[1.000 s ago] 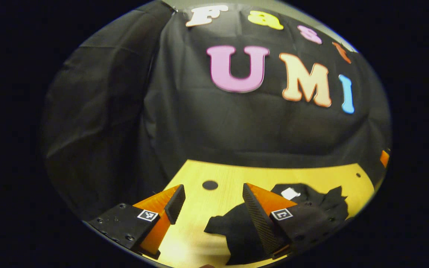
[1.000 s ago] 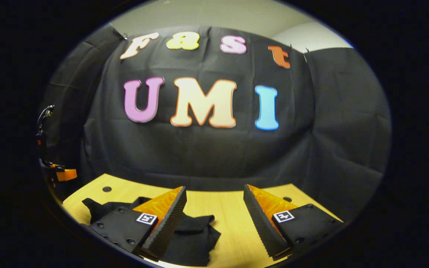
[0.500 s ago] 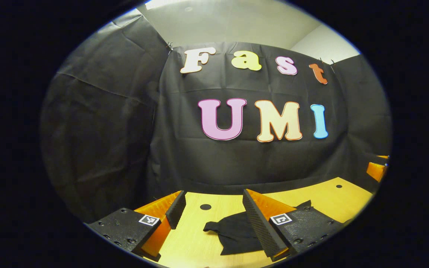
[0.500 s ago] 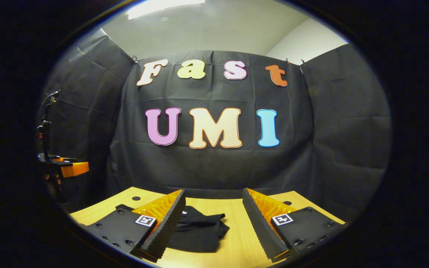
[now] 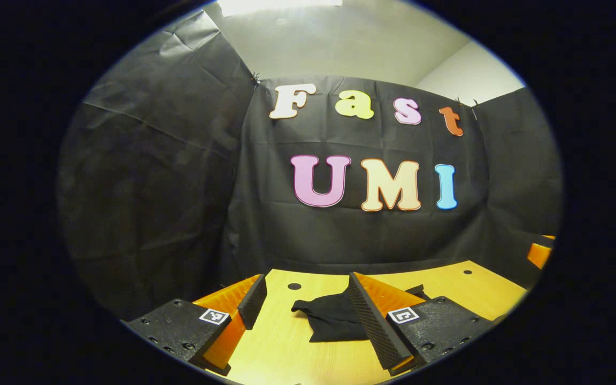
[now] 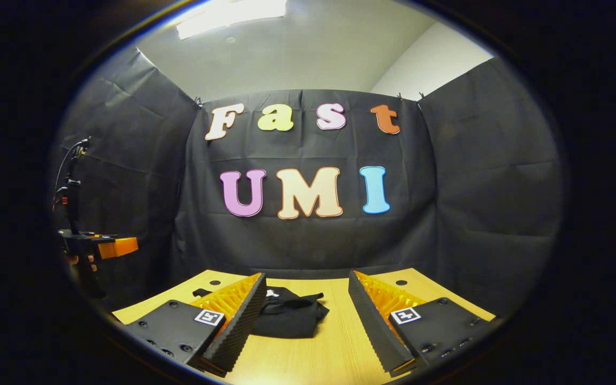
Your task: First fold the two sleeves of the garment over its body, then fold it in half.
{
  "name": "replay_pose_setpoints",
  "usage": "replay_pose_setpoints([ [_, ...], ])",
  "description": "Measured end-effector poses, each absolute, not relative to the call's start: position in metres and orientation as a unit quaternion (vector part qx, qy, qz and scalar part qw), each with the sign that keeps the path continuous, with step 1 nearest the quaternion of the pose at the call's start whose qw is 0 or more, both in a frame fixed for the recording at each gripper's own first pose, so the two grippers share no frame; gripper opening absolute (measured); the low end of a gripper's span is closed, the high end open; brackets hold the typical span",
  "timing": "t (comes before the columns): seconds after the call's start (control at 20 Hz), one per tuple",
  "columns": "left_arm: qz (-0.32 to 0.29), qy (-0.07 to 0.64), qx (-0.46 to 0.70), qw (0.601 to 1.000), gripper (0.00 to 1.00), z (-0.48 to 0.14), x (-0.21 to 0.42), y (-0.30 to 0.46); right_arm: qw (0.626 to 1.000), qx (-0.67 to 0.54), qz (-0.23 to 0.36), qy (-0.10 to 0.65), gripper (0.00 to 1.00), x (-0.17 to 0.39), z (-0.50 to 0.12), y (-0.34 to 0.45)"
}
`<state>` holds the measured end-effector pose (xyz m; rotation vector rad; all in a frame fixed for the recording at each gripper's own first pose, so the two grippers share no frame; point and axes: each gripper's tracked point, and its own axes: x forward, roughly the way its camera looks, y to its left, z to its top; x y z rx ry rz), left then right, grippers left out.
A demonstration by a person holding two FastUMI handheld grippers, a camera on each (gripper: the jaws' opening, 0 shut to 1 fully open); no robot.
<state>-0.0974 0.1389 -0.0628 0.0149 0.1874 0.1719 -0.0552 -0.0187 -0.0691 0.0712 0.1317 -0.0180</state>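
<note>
Both claws lifted back; garment mid-table, claws spread.

Readable text: none.
Left gripper fingers: each carries a small square coded marker, no words.
Right gripper fingers: the same square markers.

Lab recording booth — black cloth walls, wooden table w/ holes.
</note>
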Motion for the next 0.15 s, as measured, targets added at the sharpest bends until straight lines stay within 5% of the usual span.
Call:
replay_pose_setpoints([
  [0.15,0.073,0.084,0.019,0.994,0.92,-0.045,-0.109,0.128,0.998,0.035,-0.009,0.049,0.96,-0.078,-0.056,-0.022],
])
